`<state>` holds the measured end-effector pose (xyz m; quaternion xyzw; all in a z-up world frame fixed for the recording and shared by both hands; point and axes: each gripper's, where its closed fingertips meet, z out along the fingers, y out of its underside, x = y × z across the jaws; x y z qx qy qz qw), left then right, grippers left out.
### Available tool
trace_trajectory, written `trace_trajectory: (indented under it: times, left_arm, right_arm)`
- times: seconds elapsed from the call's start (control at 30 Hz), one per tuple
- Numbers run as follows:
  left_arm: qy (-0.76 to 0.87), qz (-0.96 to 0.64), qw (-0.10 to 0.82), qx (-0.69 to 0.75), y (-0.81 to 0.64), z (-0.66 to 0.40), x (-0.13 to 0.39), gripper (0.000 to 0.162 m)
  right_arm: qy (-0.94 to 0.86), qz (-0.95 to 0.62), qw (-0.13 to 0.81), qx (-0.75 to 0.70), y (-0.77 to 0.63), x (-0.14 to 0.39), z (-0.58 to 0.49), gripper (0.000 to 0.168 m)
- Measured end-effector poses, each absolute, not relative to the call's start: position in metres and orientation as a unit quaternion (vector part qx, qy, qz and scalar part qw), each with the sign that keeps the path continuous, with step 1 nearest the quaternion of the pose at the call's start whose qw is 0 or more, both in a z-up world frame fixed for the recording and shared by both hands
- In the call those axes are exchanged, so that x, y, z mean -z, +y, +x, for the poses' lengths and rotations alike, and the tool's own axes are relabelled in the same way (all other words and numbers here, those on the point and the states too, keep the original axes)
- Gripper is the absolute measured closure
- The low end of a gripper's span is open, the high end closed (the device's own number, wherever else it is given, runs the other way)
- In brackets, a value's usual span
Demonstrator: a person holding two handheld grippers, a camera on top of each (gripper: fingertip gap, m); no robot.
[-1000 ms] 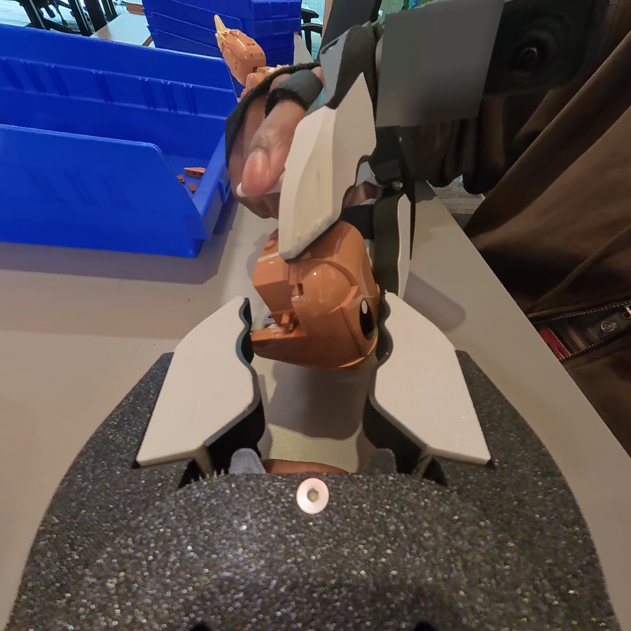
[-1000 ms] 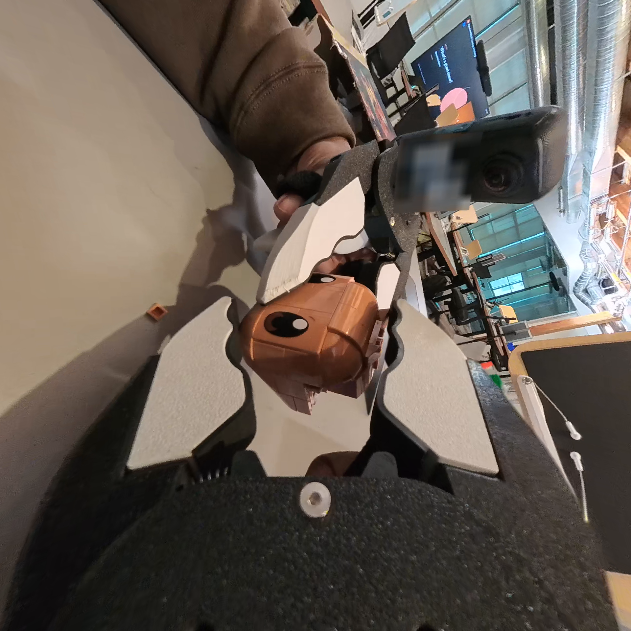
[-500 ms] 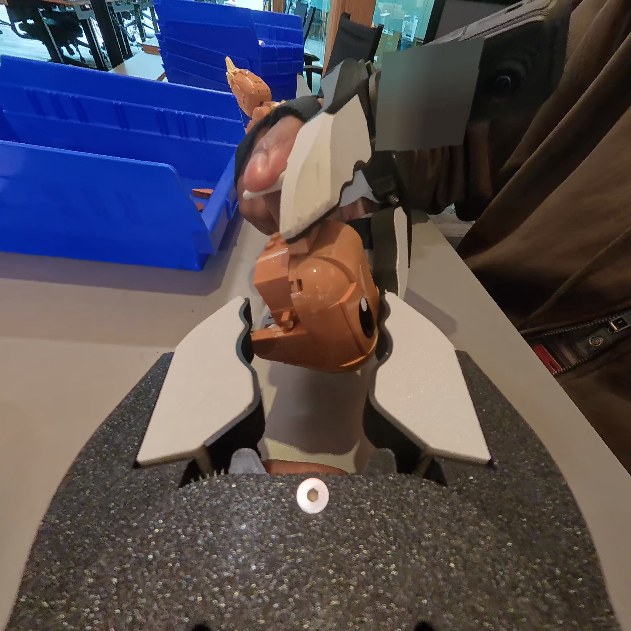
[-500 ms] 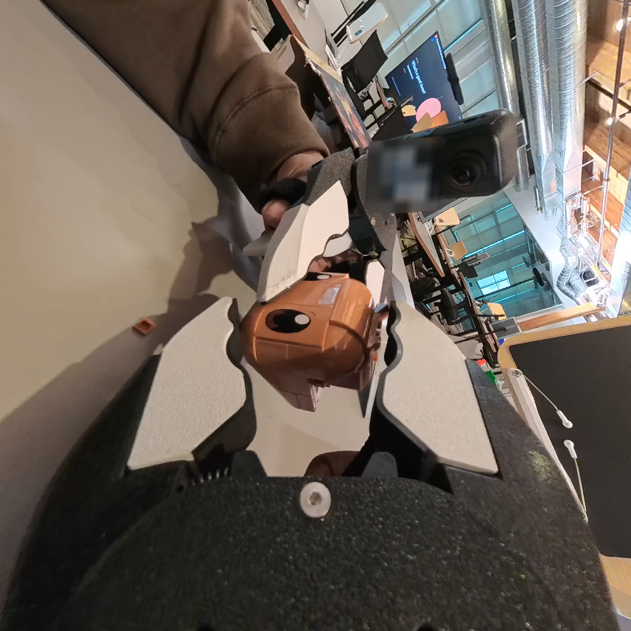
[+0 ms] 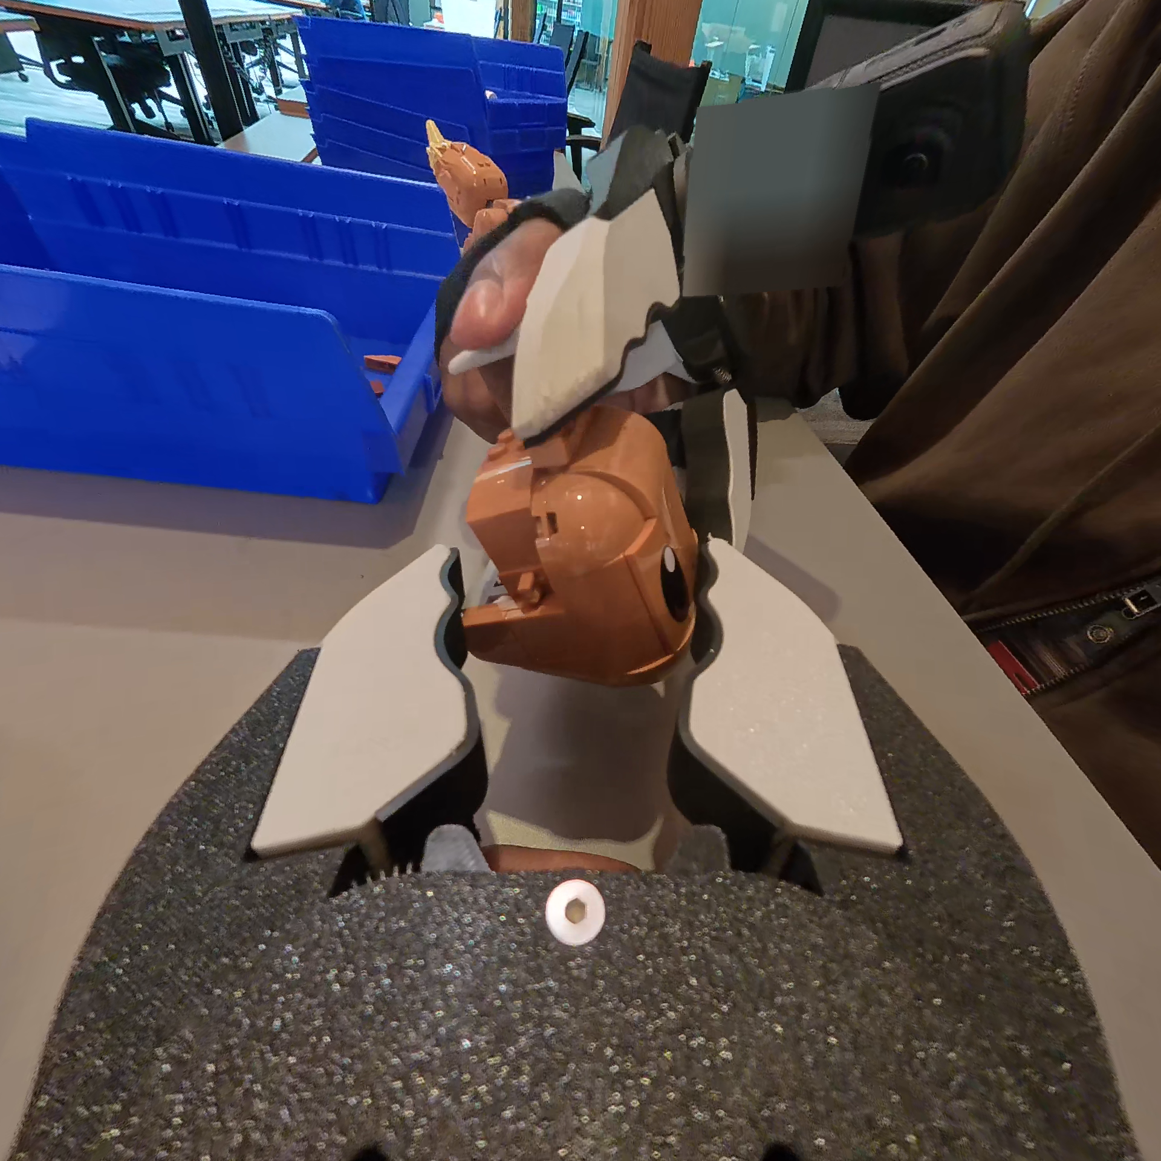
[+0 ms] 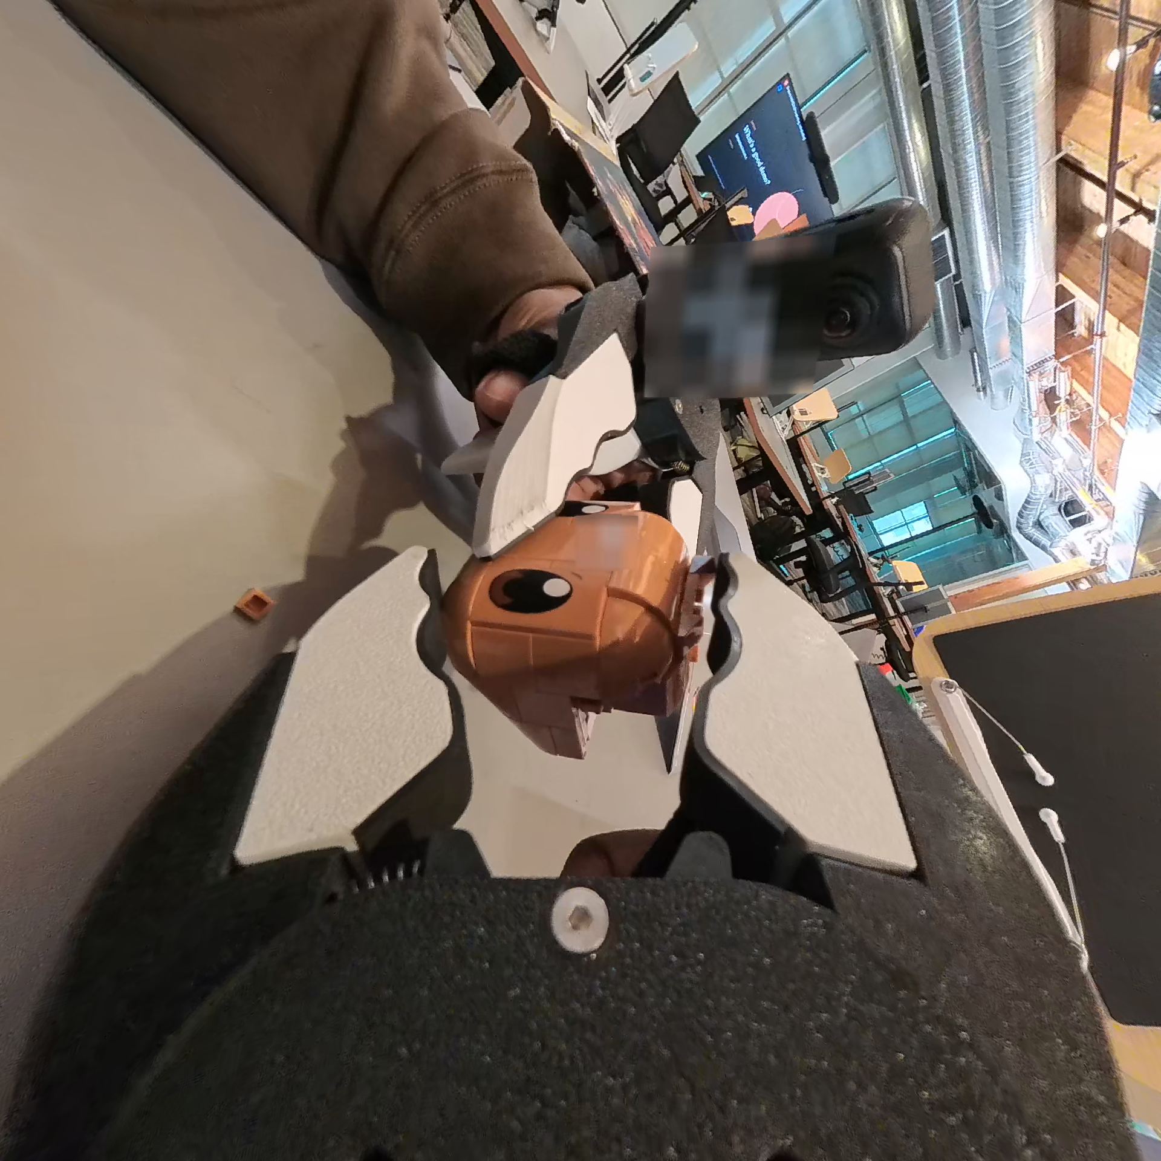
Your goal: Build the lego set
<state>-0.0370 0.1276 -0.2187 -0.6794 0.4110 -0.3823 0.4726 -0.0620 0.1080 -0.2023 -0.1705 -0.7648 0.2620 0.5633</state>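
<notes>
A brown lego head (image 5: 584, 578) with a black-and-white eye hangs in the air above the table (image 5: 157, 628). My left gripper (image 5: 578, 559) is shut on it, with one finger at its open back and one at its face. My right gripper (image 5: 628, 477) comes in from above and clamps the same head near its top. In the right wrist view the head (image 6: 565, 628) sits between my right gripper's (image 6: 575, 572) fingers, eye facing up. The left gripper's white finger (image 6: 553, 452) presses on its far top edge.
Blue bins (image 5: 188, 377) stand at the back left, one holding loose brown pieces (image 5: 380, 364). Another brown lego build (image 5: 468, 169) stands behind the hand. A small orange piece (image 6: 254, 606) lies on the table. The person's brown jacket (image 5: 1005, 440) is along the table's right edge. Only a small space, under 4 cm, lies between the two pairs of fingers.
Both grippers keep their hold on the head. The held pair has tilted a little, so the bins sit lower in the left wrist view and the eye shows more fully in the right.
</notes>
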Motion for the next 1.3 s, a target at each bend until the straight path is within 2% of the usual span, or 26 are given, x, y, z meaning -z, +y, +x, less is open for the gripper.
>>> trace_trajectory:
  times: [1.2, 1.23, 1.27, 1.3]
  left_arm:
    - [0.404, -0.676, 0.482, 0.384, 0.130, -0.039, 0.216, 0.091]
    - [0.404, -0.677, 0.485, 0.379, 0.131, -0.039, 0.216, 0.095]
    - [0.382, -0.657, 0.501, 0.413, 0.131, -0.040, 0.203, 0.117]
    - [0.368, -0.643, 0.513, 0.434, 0.132, -0.043, 0.193, 0.146]
  right_arm:
    - [-0.756, -0.185, 0.568, -0.269, 0.109, 0.197, -0.064, 0.092]
    - [-0.751, -0.184, 0.571, -0.275, 0.108, 0.195, -0.064, 0.103]
    - [-0.749, -0.175, 0.578, -0.273, 0.108, 0.193, -0.062, 0.139]
    - [-0.737, -0.188, 0.596, -0.258, 0.116, 0.190, -0.065, 0.155]
